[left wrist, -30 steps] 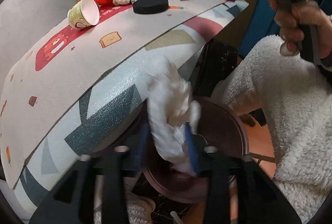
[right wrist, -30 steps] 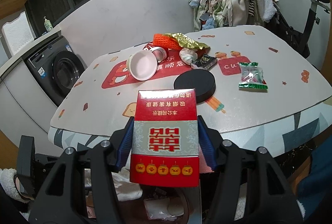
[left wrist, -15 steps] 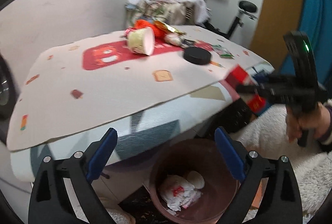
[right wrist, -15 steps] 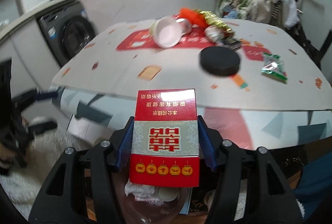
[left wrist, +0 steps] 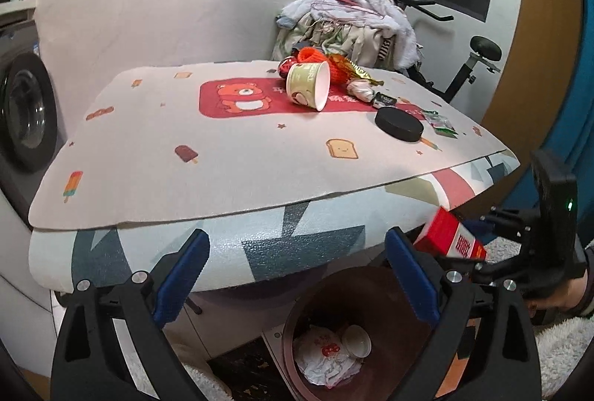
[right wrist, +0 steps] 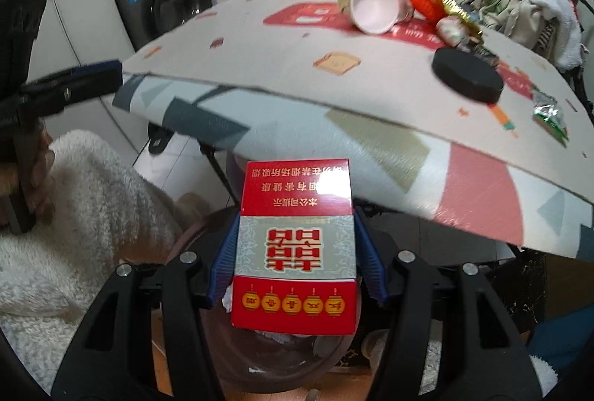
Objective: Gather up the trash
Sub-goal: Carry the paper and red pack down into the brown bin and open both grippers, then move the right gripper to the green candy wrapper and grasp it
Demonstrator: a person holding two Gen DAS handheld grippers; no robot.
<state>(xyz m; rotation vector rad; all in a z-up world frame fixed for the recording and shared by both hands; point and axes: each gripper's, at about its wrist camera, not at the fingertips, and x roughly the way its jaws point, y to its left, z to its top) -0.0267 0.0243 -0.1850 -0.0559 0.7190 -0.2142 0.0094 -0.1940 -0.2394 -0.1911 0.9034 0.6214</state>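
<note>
My right gripper [right wrist: 297, 249] is shut on a red cigarette box [right wrist: 295, 245] and holds it over the brown trash bin [right wrist: 282, 364] under the table edge. The box also shows in the left wrist view [left wrist: 451, 237], above the bin [left wrist: 375, 284], which holds crumpled white paper [left wrist: 326, 356] and a small cup. My left gripper [left wrist: 297, 260] is open and empty, in front of the table edge above the bin. On the table lie a tipped paper cup [left wrist: 309, 85], a black round lid [left wrist: 399, 124], a green wrapper [left wrist: 441, 122], orange netting and gold foil.
The table mat [left wrist: 222, 156] overhangs the bin. A washing machine [left wrist: 22, 111] stands at the left. A clothes pile [left wrist: 352, 22] and an exercise bike [left wrist: 479, 59] stand behind the table. A white fluffy sleeve [right wrist: 85, 186] is low at the left.
My left gripper let the white tissue fall into the bin, opened and rose to face the table. My right gripper carried the red box down from the table to over the bin.
</note>
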